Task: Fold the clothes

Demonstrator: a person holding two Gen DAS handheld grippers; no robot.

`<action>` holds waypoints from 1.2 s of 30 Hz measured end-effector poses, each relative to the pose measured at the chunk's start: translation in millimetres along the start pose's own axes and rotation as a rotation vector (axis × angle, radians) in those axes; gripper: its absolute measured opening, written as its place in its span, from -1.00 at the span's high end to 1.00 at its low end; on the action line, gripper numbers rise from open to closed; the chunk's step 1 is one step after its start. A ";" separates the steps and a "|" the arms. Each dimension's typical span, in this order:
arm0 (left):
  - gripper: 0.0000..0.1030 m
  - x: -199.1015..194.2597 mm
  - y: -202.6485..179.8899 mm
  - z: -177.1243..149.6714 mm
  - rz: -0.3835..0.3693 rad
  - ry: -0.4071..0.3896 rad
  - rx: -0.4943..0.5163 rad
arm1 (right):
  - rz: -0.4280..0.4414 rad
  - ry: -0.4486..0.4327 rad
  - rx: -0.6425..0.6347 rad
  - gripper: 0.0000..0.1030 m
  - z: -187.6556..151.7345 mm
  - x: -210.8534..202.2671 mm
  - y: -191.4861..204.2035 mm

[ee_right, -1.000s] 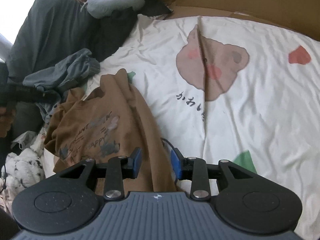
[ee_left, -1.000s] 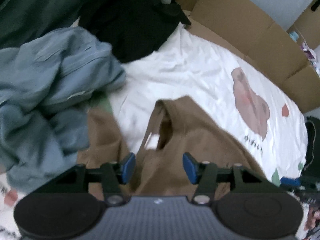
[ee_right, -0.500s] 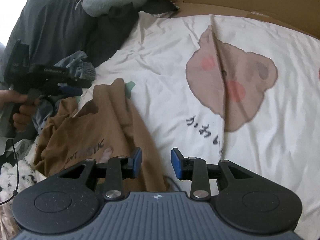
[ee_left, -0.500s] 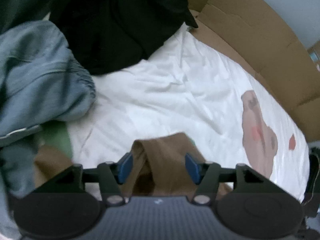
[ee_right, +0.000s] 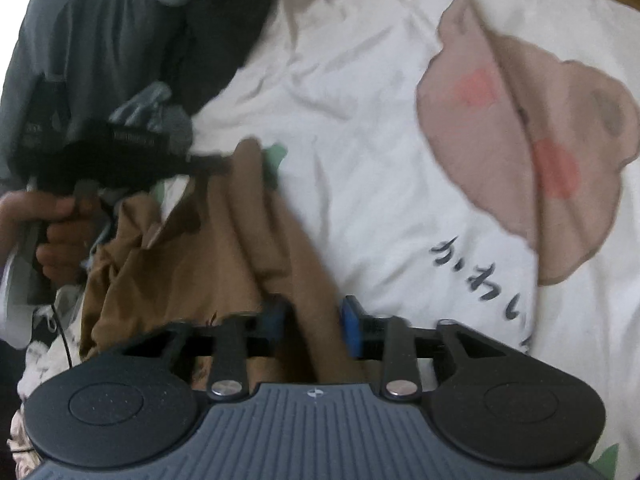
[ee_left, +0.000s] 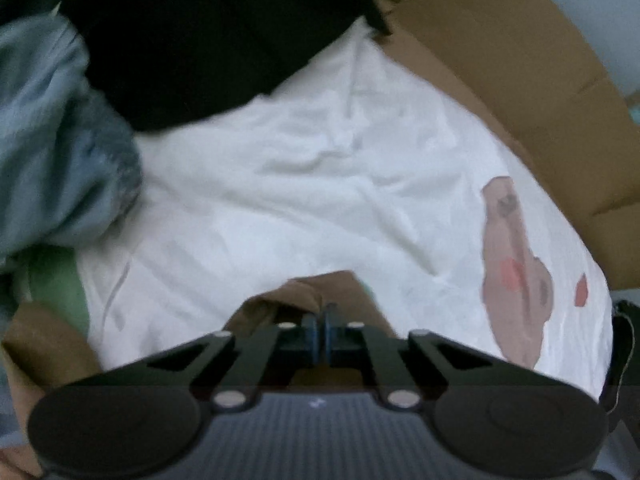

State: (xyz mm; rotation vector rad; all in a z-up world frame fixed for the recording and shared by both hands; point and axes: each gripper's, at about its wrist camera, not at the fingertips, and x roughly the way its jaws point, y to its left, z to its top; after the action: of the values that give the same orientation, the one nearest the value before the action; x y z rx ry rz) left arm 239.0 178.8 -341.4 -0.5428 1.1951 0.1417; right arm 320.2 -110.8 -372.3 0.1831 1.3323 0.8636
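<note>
A brown shirt (ee_right: 200, 264) lies crumpled on the white bear-print sheet (ee_right: 360, 120). In the left wrist view its upper edge (ee_left: 312, 292) bunches up at my left gripper (ee_left: 319, 330), whose blue pads are shut on that fabric. The right wrist view shows the same gripper (ee_right: 222, 164), held by a hand (ee_right: 52, 236), at the shirt's far edge. My right gripper (ee_right: 312, 320) sits low over the shirt's near side. Its jaws are closing, still apart, with a fold of brown cloth between them.
A blue-grey garment (ee_left: 48, 140) and a black one (ee_left: 200, 40) are piled at the left and back. Cardboard (ee_left: 520, 80) lines the far side of the bed. A dark grey pillow (ee_right: 100, 40) lies at the upper left.
My left jaws have closed on the shirt's upper edge. Both grippers have come down closer to the shirt. The right jaws have narrowed a little around the fold.
</note>
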 end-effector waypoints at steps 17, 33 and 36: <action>0.94 -107.4 -110.5 45.0 -0.197 -0.199 0.183 | -0.169 -0.264 -0.013 0.98 43.7 -151.9 -7.2; 0.94 -143.2 -150.8 47.7 -0.274 -0.252 0.220 | -0.260 -0.406 -0.031 0.98 51.0 -231.4 8.5; 0.94 -144.5 -152.3 41.8 -0.275 -0.237 0.239 | -0.267 -0.396 -0.038 0.98 45.7 -232.9 10.2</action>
State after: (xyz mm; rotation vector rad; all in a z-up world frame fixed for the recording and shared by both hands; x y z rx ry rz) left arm 278.5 92.3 -149.6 -0.4606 0.8818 -0.1660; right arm 359.9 -236.5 -174.8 0.1345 0.9427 0.5885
